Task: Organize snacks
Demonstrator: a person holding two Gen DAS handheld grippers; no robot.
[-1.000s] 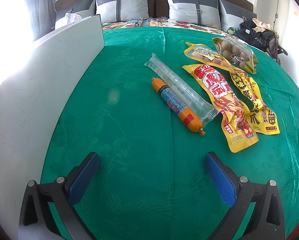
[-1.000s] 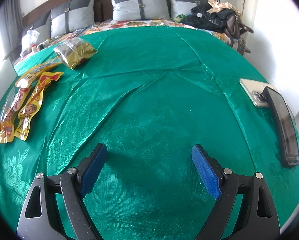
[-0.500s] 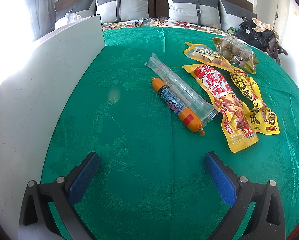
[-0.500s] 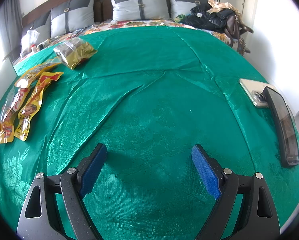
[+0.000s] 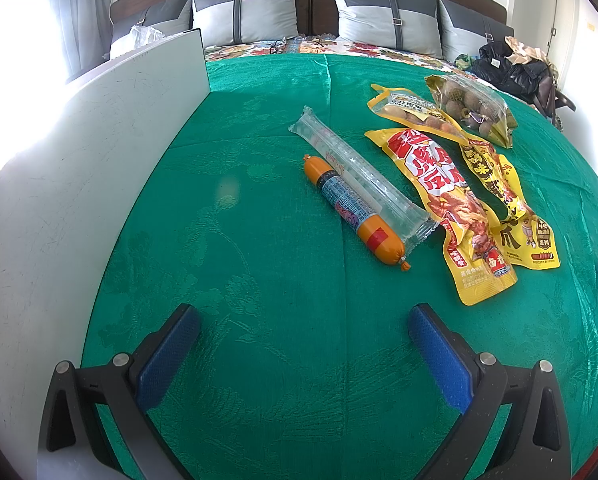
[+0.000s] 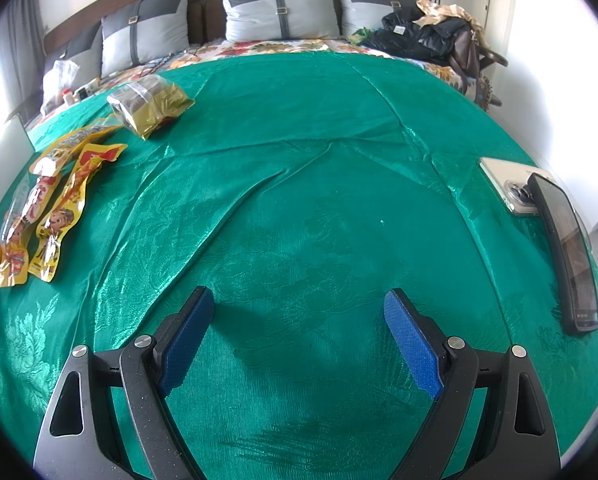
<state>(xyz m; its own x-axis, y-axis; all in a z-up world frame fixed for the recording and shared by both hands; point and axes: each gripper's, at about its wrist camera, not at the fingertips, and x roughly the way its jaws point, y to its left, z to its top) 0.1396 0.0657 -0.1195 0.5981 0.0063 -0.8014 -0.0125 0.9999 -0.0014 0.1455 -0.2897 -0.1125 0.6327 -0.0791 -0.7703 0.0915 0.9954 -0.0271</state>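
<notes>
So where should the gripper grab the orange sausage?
Probably the middle of the orange sausage, from above, fingers across its narrow width. It lies flat and diagonal, with the clear tube packet against its far side, so the open left gripper should turn to match the slant.

We note a green damask-patterned bedcover (image 5: 259, 240); an orange sausage (image 5: 353, 212) with blue label; a clear sleeve (image 5: 359, 178); yellow pouches (image 5: 451, 208) printed red; gold bag (image 6: 151, 106); blue gripper pads (image 6: 189, 336).

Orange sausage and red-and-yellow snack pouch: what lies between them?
In the left wrist view, a clear plastic tube pack lies between the orange sausage and the red-and-yellow snack pouch.
</notes>
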